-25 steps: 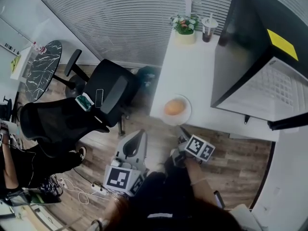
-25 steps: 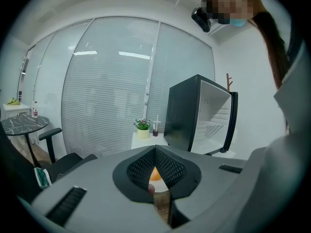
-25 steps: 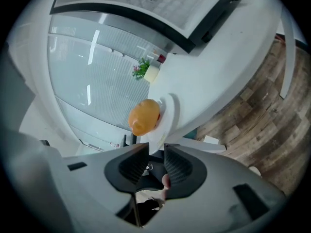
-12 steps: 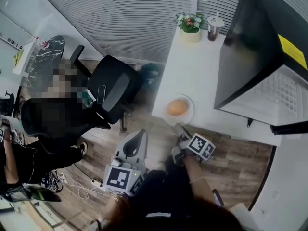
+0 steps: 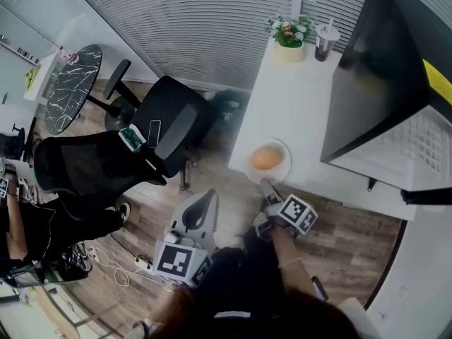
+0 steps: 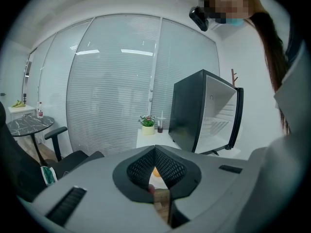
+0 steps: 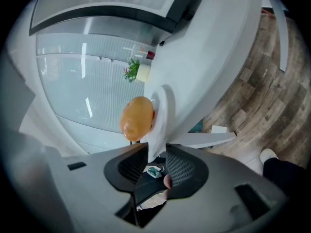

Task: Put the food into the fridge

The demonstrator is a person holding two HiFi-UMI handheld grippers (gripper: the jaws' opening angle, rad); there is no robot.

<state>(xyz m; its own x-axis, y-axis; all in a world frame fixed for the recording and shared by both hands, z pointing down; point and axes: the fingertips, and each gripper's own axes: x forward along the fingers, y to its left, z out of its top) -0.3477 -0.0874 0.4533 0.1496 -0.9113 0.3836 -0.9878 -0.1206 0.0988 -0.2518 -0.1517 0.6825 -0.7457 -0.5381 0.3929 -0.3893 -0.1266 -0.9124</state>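
Note:
An orange bun [image 5: 265, 159] lies on a white plate [image 5: 281, 172] at the near edge of the white table [image 5: 296, 97]. My right gripper [image 5: 265, 184] reaches the plate's near rim from below the table edge. In the right gripper view the jaws [image 7: 156, 152] stand open, the plate [image 7: 163, 115] rim runs in between them, and the bun [image 7: 137, 118] sits just beyond. My left gripper [image 5: 210, 193] hangs lower left over the floor, shut and empty, its tips [image 6: 155, 149] meeting. The black fridge [image 5: 381, 83] stands on the table with its door open.
A potted plant [image 5: 289, 37] and a drink cup [image 5: 325, 41] stand at the table's far end. Two black office chairs [image 5: 166, 129] [image 5: 85, 168] stand on the wooden floor to the left, with a round marbled table [image 5: 70, 90] behind. A person sits at the far left [image 5: 21, 232].
The right gripper has crept forward to the plate's near rim. The head view has drifted a little; the left gripper stays where it was.

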